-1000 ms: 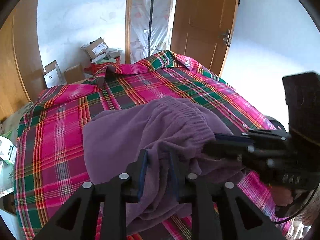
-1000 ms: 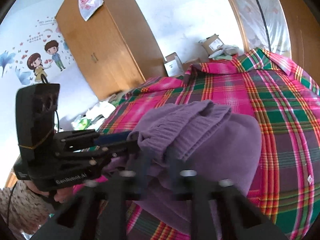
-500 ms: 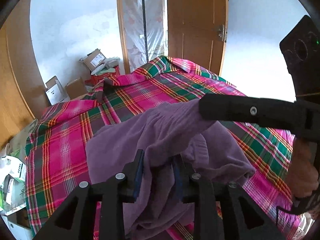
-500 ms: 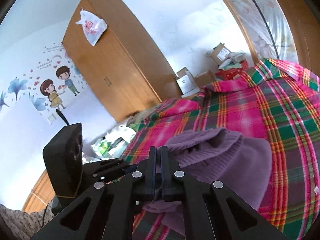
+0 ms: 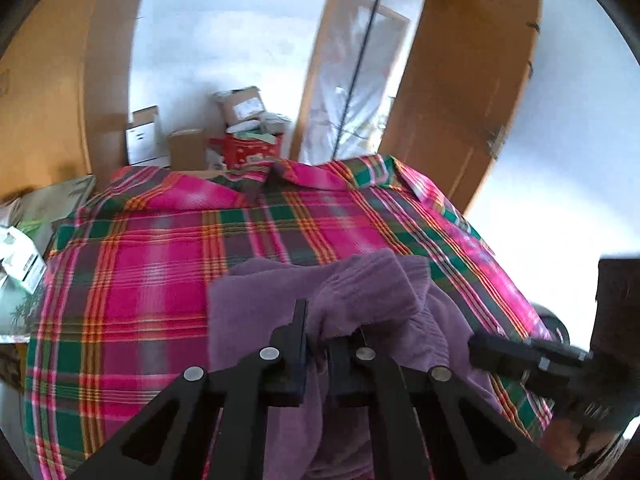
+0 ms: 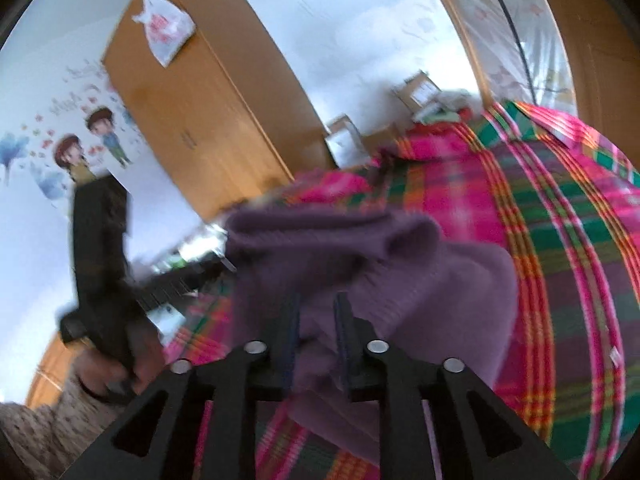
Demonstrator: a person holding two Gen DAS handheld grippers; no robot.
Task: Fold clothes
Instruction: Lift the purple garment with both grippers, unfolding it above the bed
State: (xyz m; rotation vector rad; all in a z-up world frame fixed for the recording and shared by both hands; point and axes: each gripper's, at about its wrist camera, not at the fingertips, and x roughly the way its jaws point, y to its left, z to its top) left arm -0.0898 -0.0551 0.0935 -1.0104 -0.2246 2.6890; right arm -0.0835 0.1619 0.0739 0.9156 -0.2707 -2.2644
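The right claw (image 6: 316, 336), pinched tight half a second ago, now stands narrowly apart around the soft purple knitted garment (image 5: 360, 292), suggesting a regrip. The left claw (image 5: 318, 340) still clamps a fold. The garment lies just ahead on the pink-and-green plaid bed (image 5: 140, 272); nothing obstructs.

- We saw the left gripper (image 5: 316, 344) built of black angular linkages with round silver screws.
- The right gripper (image 6: 316, 332) matched it, blue-edged inside its jaws.
- We noted a speckled knit sleeve (image 6: 36, 436).
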